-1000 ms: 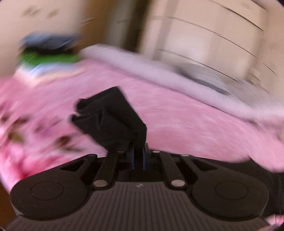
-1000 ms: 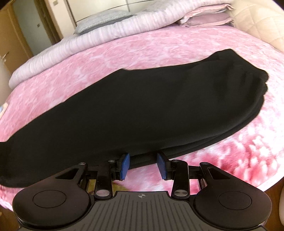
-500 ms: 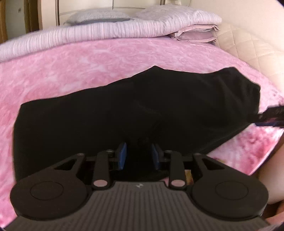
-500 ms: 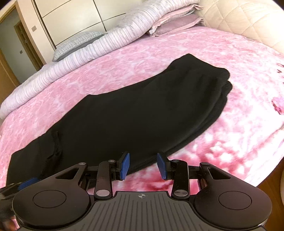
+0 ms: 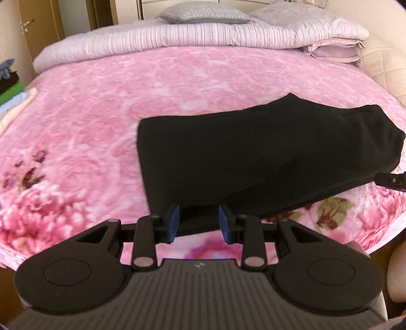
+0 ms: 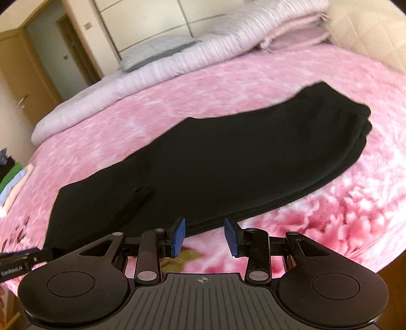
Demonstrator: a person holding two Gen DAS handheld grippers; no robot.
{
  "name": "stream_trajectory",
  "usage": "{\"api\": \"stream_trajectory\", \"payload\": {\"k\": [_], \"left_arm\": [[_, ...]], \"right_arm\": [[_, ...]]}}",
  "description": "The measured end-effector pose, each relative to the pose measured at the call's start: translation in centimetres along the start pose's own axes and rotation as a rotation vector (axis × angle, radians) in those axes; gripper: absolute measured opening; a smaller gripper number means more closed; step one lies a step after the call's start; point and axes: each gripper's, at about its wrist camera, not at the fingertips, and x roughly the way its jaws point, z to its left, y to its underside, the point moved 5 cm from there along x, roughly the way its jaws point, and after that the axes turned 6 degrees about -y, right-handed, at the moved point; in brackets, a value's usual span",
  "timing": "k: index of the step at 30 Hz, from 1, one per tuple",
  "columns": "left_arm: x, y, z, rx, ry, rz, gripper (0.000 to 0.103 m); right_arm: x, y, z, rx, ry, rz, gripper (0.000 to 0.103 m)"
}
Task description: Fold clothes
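While both tongs, left (image 5: 198, 220) and right (image 6: 205, 237), gape empty at the black garment's (image 6: 215, 157) six-o'clock hem, each should bite every layer before folding.

A pink floral blanket (image 5: 106, 106) covered the bed before me, with a rolled pale striped quilt (image 5: 157, 43) along its far edge at twelve o'clock and a grey pillow (image 5: 203, 15) resting on it. At nine o'clock sat a small stack of folded clothes (image 5: 11, 94); at ten o'clock I saw a wooden door (image 6: 22, 83).
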Motion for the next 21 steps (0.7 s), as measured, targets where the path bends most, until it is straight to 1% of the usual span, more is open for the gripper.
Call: {"api": "stream_trajectory", "payload": {"k": [7, 11, 17, 20, 21], "left_arm": [[-3.1, 0.6, 0.6, -0.002, 0.001, -0.051, 0.033], [-3.3, 0.8, 0.8, -0.003, 0.001, -0.056, 0.033], [-3.2, 0.9, 1.0, -0.013, 0.008, -0.057, 0.033], [-2.8, 0.8, 1.5, -0.030, 0.023, -0.056, 0.033], [-2.6, 0.8, 1.7, -0.038, 0.027, -0.055, 0.033]], "right_arm": [[-2.8, 1.1, 2.0, -0.030, -0.022, -0.032, 0.038], [-3.7, 1.2, 2.2, -0.027, -0.029, -0.042, 0.038], [-3.6, 0.8, 2.1, -0.018, -0.035, -0.049, 0.038], [-2.6, 0.6, 2.1, 0.031, -0.084, -0.042, 0.038], [-2.2, 0.5, 2.0, 0.063, -0.119, -0.039, 0.038]]}}
